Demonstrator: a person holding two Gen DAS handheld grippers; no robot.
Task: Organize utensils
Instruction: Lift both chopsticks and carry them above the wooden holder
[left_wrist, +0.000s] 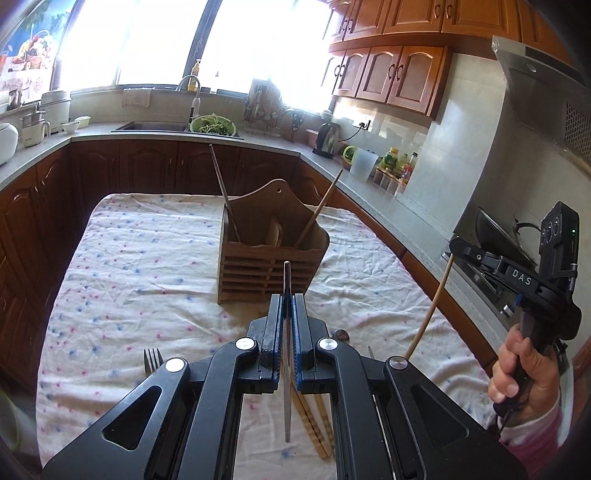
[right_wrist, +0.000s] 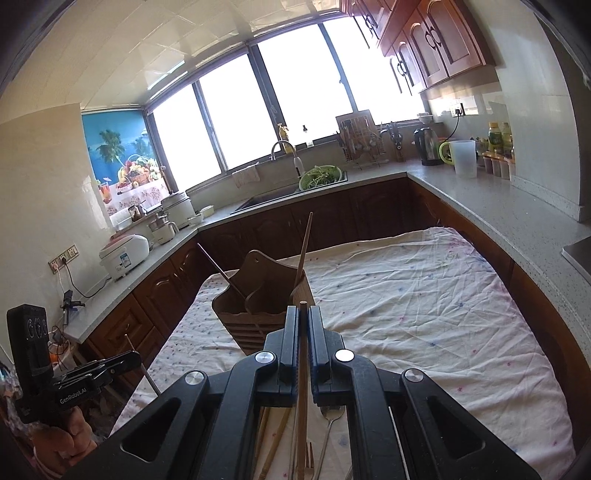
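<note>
Only the left wrist view shows a fork beside the metal chopstick.

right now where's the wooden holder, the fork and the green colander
wooden holder (left_wrist: 258, 269), left wrist view, slatted front wall
fork (left_wrist: 153, 360), left wrist view, tines
green colander (right_wrist: 320, 177), right wrist view, front rim

Home kitchen, sink (cabinets above)
</note>
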